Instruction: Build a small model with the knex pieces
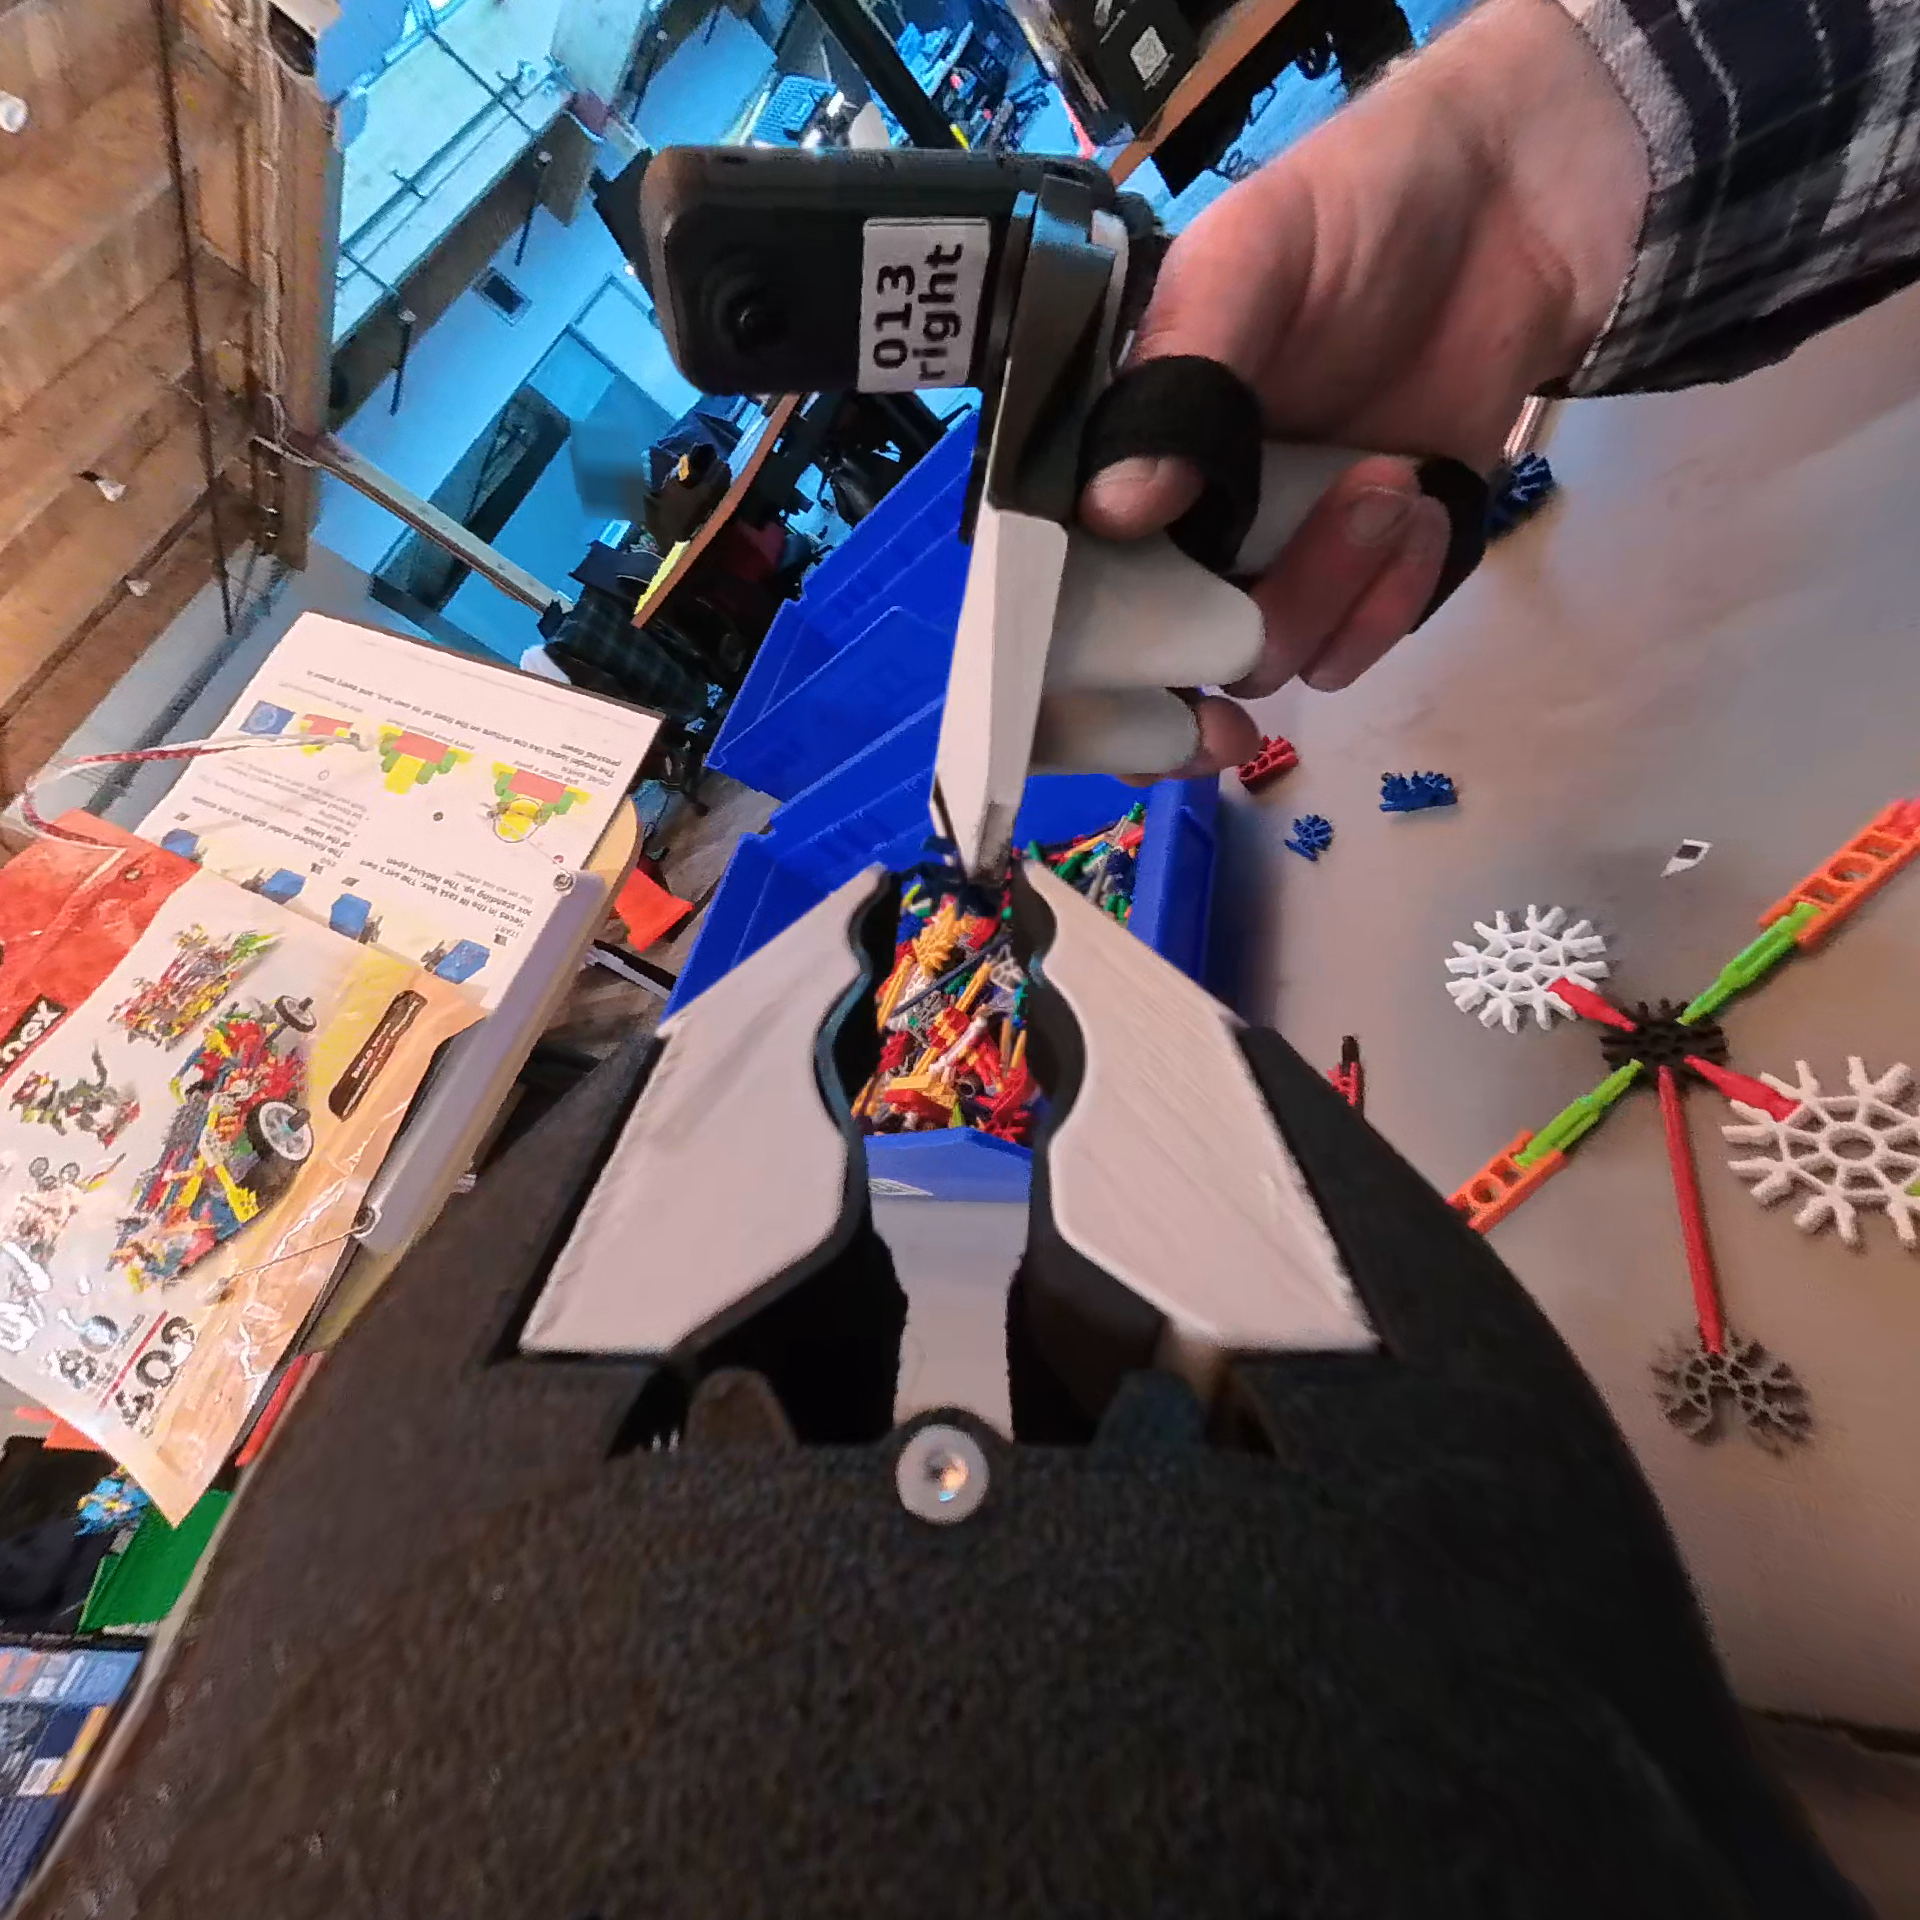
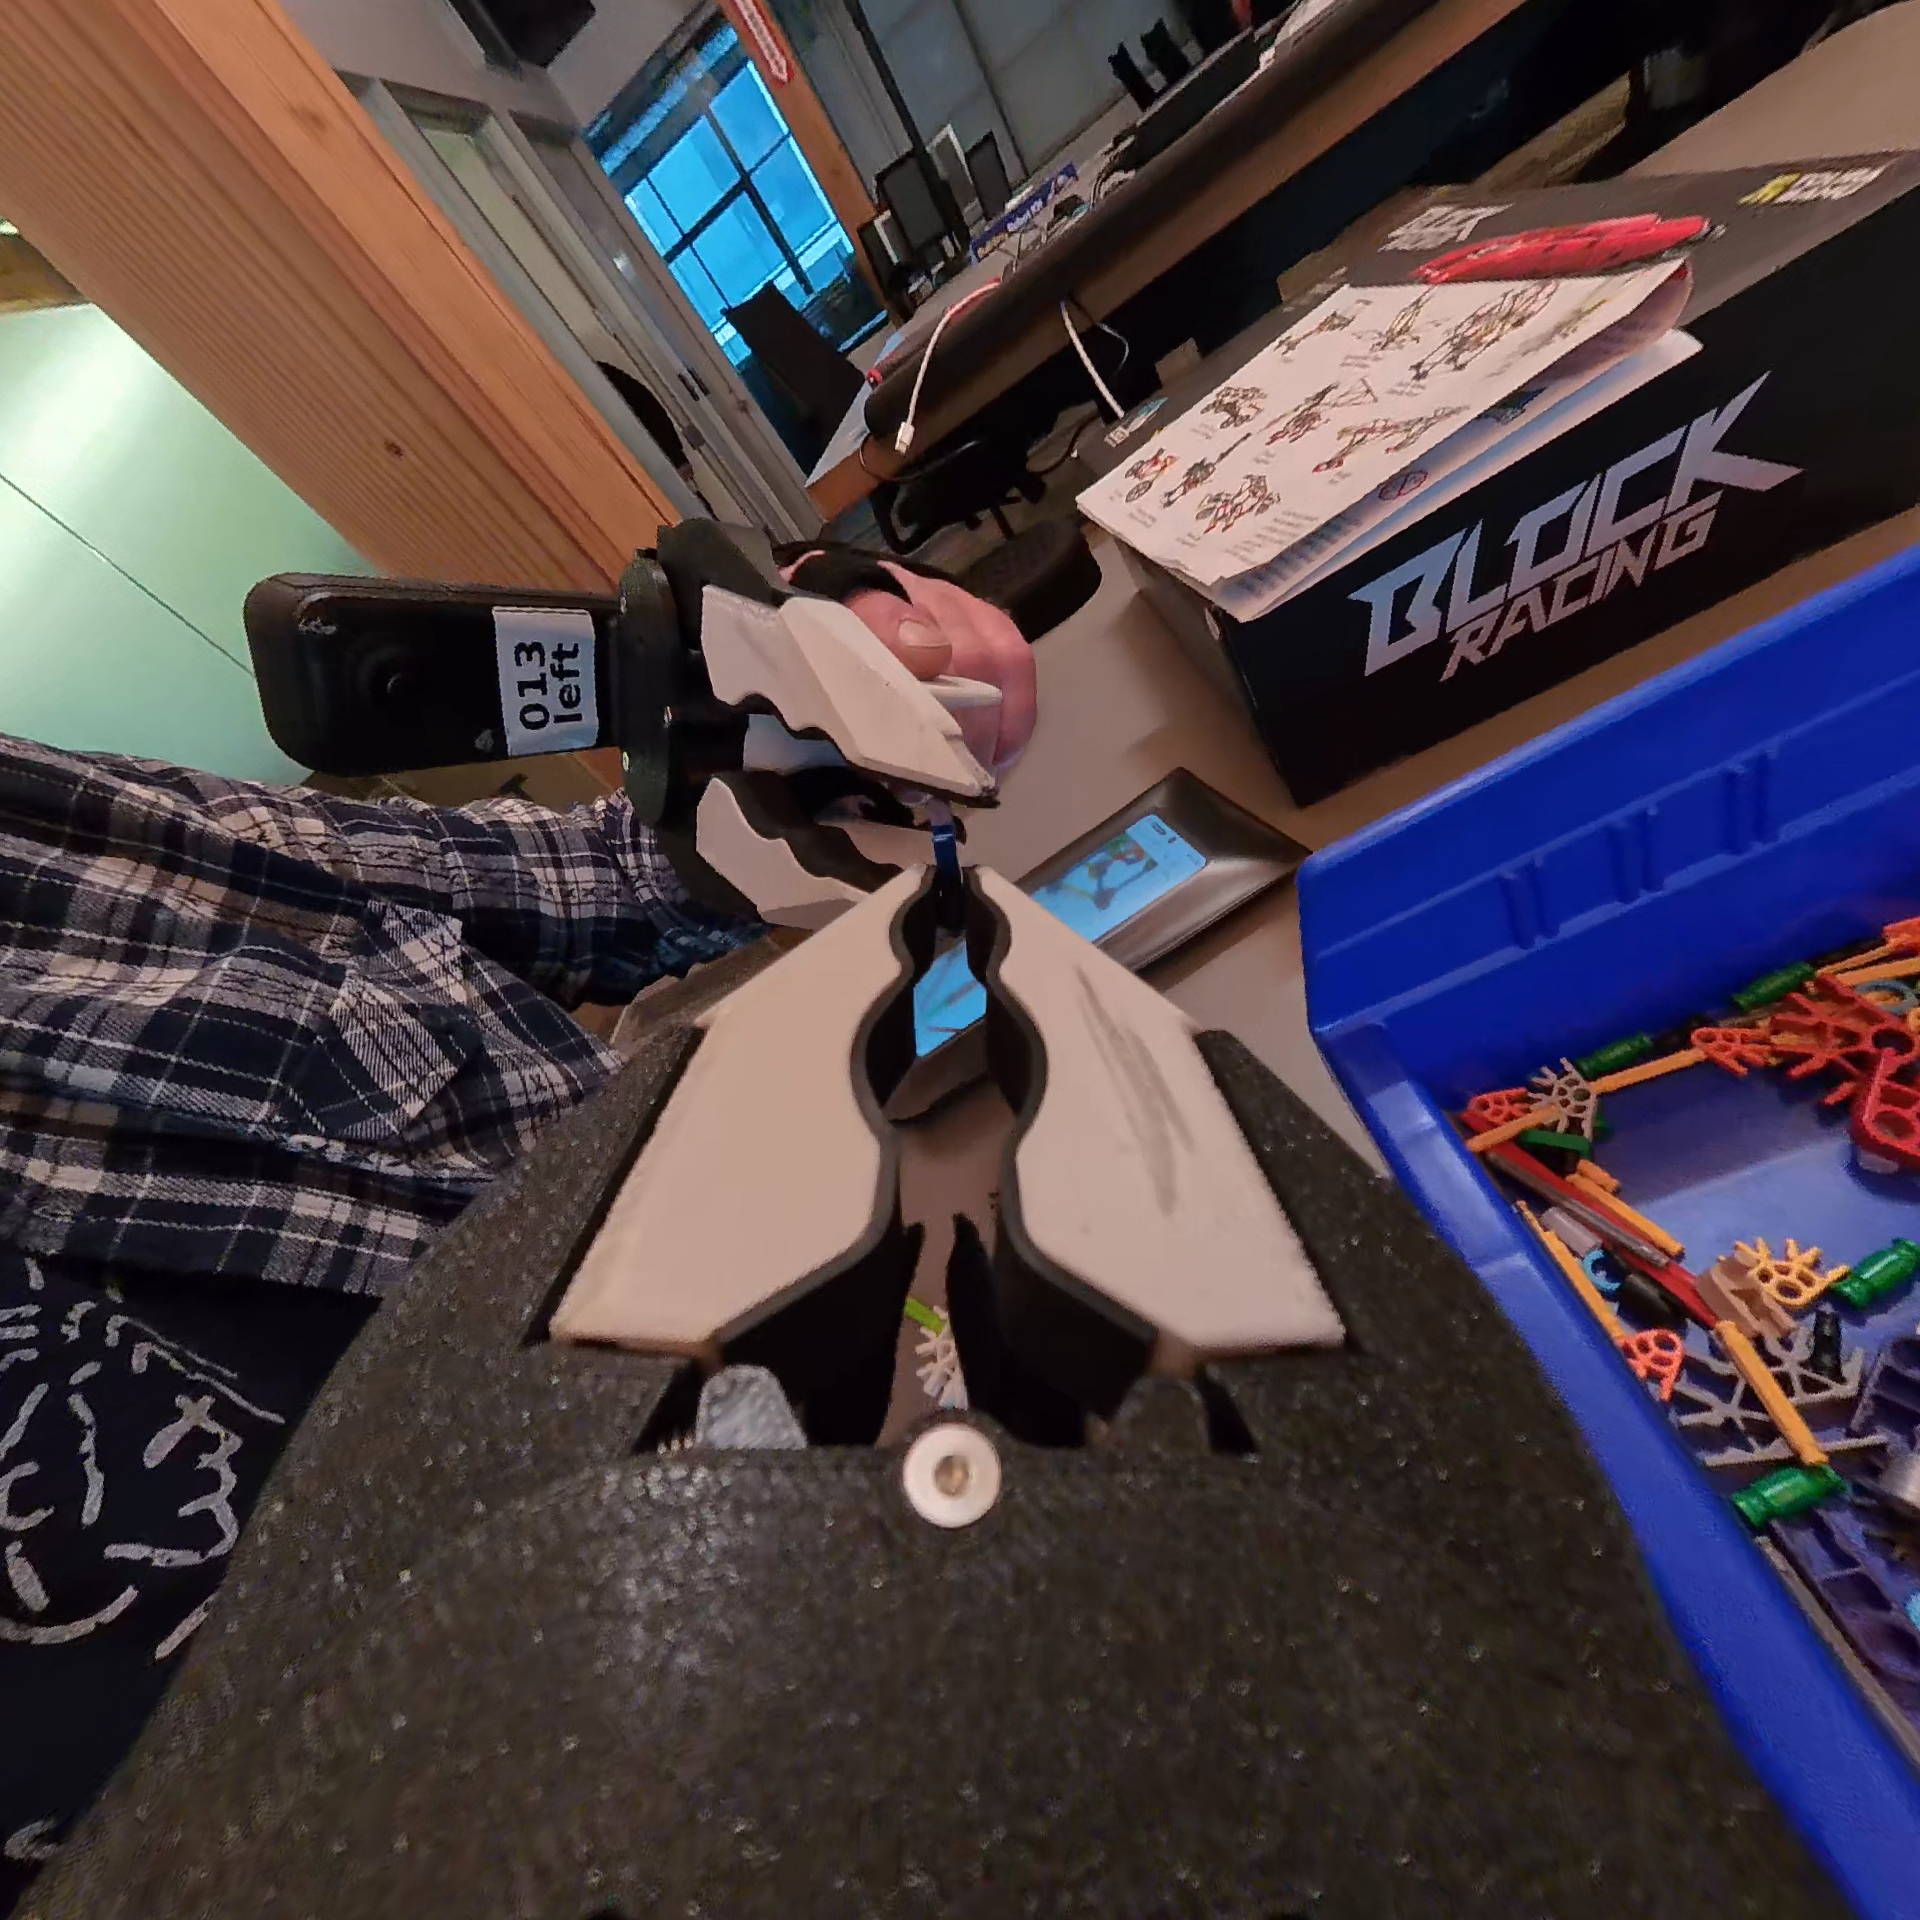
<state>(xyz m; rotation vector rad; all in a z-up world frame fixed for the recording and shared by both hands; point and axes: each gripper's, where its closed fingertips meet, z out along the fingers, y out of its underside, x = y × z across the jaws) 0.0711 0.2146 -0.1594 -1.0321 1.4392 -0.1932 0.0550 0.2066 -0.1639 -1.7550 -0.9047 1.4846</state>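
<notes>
Here the right claw [image 2: 950,883] pinches a thin blue rod [image 2: 943,847] at its tips, above the counter [image 2: 1143,707] beside the bin [image 2: 1558,862], meeting the nearly closed left claw [image 1: 953,878], whose grip I cannot tell; keeping both aligned seems wise.

The left gripper [image 1: 954,883] has its two white fingers nearly closed at the tips, and the narrow tip of the right gripper [image 1: 982,847], held in a person's hand [image 1: 1382,343], comes down to meet them there; whether anything is pinched between them cannot be told. Behind the tips stands a blue bin [image 1: 1184,862] full of coloured building pieces. On the table [image 1: 1714,665] to the right lies an assembly of rods and white snowflake connectors [image 1: 1652,1039], and to the left an open instruction booklet [image 1: 239,1049].
</notes>
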